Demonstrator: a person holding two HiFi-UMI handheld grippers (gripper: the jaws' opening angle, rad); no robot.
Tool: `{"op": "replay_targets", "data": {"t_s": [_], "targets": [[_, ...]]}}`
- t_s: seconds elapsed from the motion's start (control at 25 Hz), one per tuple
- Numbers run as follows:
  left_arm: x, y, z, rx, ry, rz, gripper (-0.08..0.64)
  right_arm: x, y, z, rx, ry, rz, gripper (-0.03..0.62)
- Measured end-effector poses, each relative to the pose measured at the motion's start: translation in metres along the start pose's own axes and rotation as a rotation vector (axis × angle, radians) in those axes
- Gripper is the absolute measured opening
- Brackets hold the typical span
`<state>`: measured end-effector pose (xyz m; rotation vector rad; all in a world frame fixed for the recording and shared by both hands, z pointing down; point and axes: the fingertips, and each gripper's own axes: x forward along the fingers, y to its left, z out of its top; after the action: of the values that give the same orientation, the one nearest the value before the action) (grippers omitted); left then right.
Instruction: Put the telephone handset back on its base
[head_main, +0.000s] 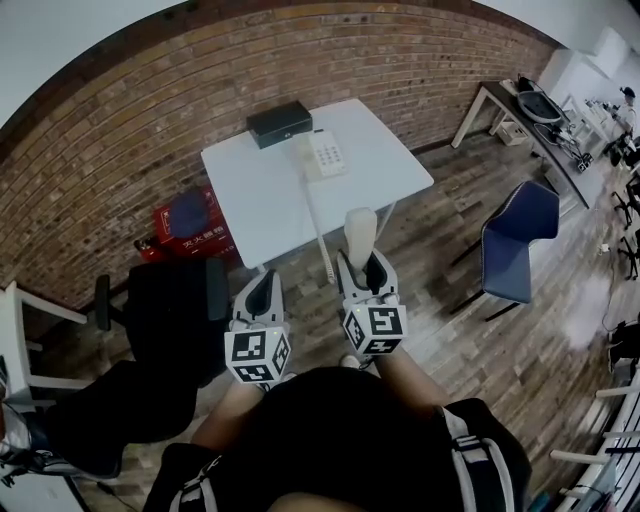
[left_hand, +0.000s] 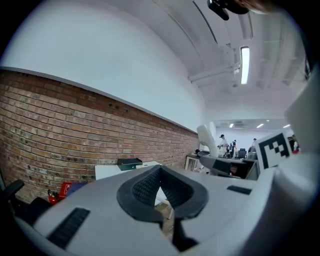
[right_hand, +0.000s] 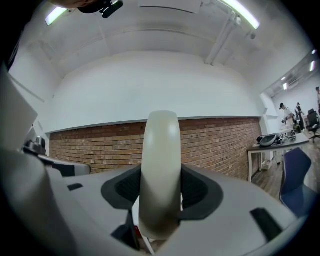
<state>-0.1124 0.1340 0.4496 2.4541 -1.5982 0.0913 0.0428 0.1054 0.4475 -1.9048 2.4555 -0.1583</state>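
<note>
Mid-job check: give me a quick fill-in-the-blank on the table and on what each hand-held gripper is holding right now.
1. The cream handset is clamped in the ____ hand-held gripper.
2. The telephone base sits on the white table beside a ____ box.
3. The left hand-held gripper is shut and holds ____.
4. The wall behind the table is made of ____.

Missing words: right; black; nothing; brick.

Hand-held gripper (right_hand: 161, 192) clamping cream handset (right_hand: 160, 170), brick wall (right_hand: 220, 142)
</note>
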Motion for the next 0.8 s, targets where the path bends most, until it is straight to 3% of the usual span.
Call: {"op": "replay_targets", "data": {"t_s": [0.48,0.8], "targets": [[-0.018,0.048,-0.007,0.008,0.015,-0.036,-0.003,0.009,0.04,0.0,-0.002,-0.024,-0.071,0.198],[0.0,0.081,-0.011,-0.024,0.021,0.029,-0.003,0.044,0.037,-0.004,-0.011,-0.019,-0.045,0.198]]}}
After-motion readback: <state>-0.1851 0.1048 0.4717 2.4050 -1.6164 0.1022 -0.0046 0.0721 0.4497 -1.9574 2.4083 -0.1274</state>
